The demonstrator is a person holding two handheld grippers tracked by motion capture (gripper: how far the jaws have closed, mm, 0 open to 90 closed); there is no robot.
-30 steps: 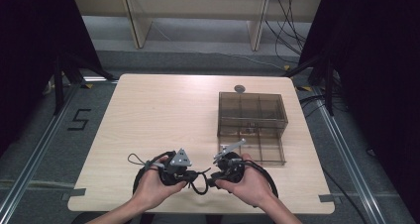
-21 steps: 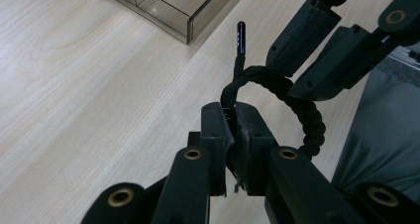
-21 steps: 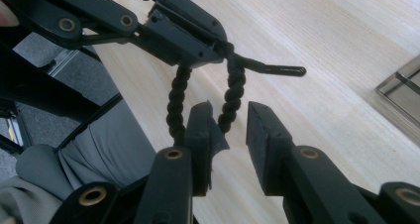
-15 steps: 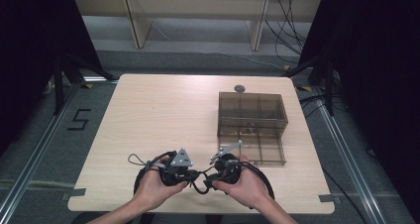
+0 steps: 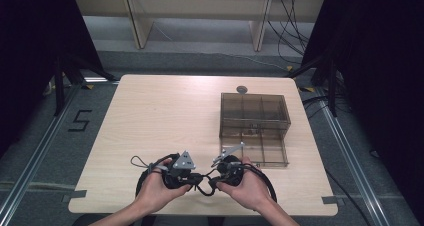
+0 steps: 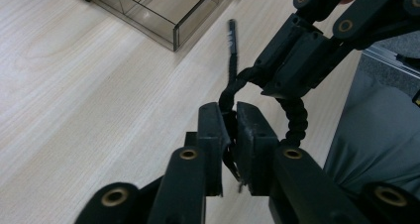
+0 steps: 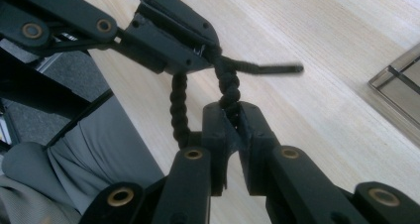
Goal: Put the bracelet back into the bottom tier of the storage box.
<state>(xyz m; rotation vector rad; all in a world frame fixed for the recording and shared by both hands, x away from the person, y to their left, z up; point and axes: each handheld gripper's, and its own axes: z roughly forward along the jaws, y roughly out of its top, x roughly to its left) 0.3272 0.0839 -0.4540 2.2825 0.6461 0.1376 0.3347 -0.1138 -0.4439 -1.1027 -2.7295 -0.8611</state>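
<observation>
Jaws of both grippers are clenched on one black braided cord (image 6: 295,116), held just above the table (image 5: 165,111) near its front edge. The left gripper (image 5: 186,178) pinches one part of the cord and the right gripper (image 5: 212,180) pinches another, their tips almost touching, so the cord bows in a short loop between them with one stiff end sticking out. One smoky clear box (image 5: 254,127) with compartments sits on the right half, just beyond the right gripper. Bare wood lies open to the left and ahead.
</observation>
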